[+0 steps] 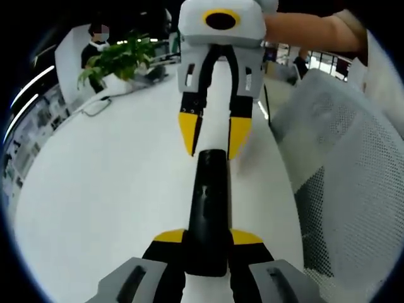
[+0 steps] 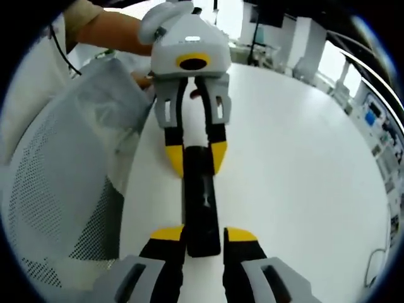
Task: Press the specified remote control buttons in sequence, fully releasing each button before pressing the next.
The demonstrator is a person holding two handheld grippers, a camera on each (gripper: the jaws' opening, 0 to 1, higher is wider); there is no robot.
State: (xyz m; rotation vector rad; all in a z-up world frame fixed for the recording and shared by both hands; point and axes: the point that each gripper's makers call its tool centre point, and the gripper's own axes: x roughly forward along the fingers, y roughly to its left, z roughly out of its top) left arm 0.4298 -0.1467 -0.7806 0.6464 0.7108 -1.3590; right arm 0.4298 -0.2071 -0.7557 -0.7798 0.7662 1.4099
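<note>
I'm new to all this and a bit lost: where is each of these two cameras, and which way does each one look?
Left gripper view: rides the left gripper, looking along the black remote at the right gripper; a forearm shows.
Right gripper view: rides the right gripper, facing back at the left gripper; an arm shows.
Shared: remote, white table, mesh chair.

remote [image 1: 206,208]: black | left gripper [image 1: 208,243]: grey, yellow tips | table [image 1: 107,189]: white | chair [image 1: 353,189]: white mesh | plant [image 1: 117,60]: green
</note>
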